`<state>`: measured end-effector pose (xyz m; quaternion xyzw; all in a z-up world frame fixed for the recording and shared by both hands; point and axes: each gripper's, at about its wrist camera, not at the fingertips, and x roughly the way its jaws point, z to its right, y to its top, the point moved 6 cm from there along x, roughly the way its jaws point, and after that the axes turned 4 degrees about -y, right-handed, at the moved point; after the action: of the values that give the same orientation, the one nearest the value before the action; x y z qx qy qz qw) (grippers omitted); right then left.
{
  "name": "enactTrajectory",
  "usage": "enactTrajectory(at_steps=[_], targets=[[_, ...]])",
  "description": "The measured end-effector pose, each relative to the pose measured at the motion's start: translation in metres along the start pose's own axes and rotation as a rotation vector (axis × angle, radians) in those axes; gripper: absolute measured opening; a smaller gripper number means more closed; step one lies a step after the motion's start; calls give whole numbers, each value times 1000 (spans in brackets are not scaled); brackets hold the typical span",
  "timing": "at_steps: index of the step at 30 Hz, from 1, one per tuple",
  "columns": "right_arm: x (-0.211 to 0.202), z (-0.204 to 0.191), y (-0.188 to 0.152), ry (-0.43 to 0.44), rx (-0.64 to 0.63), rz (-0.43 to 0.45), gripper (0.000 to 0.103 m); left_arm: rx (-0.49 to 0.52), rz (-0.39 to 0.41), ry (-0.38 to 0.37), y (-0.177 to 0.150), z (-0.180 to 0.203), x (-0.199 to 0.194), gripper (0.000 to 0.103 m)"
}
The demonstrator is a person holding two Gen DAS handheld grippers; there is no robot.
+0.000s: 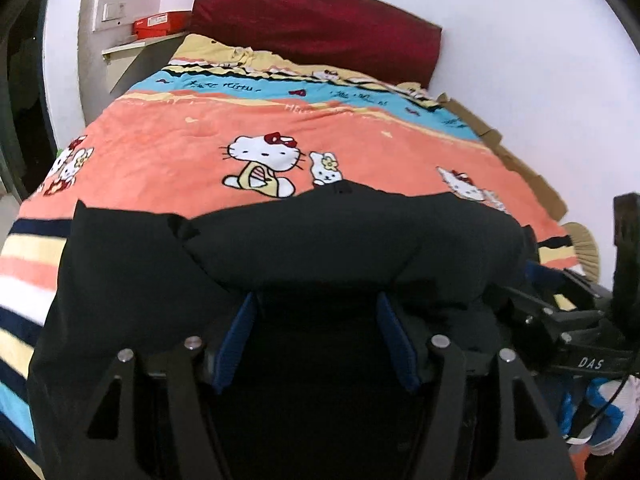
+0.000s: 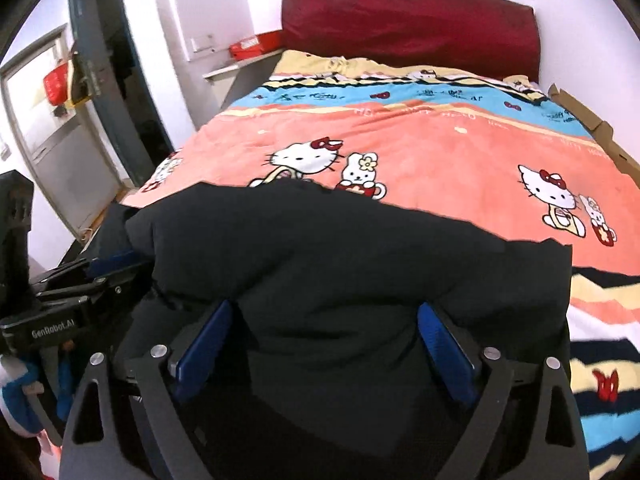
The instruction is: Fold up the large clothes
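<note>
Side by side, two handheld grippers worked a black garment (image 1: 280, 256) at the foot of a bed, whose orange cartoon-cat blanket (image 1: 168, 152) filled the scene beyond.

Seen from its own wrist camera, the left gripper (image 1: 316, 336) had its blue-padded fingers (image 1: 236, 340) spread wide, with a thick roll of the garment bulging over the fingertips and dark cloth filling the gap between them; whether the pads pressed on the cloth could not be told. The right gripper (image 2: 332, 348) looked much the same in its own view, its blue fingers (image 2: 204, 348) set wide apart and garment fabric (image 2: 340, 264) heaped over and between them, the grip likewise unclear.

The garment lay bunched across the foot of the blanket, its far edge just short of the printed cats at the blanket's middle. Each gripper appeared at the edge of the other's view, close beside it at the garment's near side.

At the head of the blanket a dark red headboard (image 1: 316, 20) stood against a white wall (image 1: 520, 40). A red box (image 1: 160, 24) sat on a shelf left of the headboard, and flattened cardboard (image 2: 592, 128) ran along the blanket's right edge. Left of the blanket, the right wrist view showed an open doorway (image 2: 120, 92).
</note>
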<state>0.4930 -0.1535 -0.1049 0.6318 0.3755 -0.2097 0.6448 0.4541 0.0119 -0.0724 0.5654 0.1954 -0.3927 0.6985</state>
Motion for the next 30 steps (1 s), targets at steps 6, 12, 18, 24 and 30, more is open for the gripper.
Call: enactTrajectory(at_steps=[6,12,18,24,30], targets=[[31,8,27,-35,5,-12,93,-12,-4,33,32,-16,37,64],[63,15,57,-62,14,-30,93,-24,-16,56,65,-29,69,65],[98,30,69,-60,58,-52,95,-71,-21,27,76,-45,95,68],[96,39,66,-23,93,-49,97,-122,-11,-33,74,-57,87,68],[79,105,48,-31,249,-69,97,-252,-23,32,61,-114,59,68]])
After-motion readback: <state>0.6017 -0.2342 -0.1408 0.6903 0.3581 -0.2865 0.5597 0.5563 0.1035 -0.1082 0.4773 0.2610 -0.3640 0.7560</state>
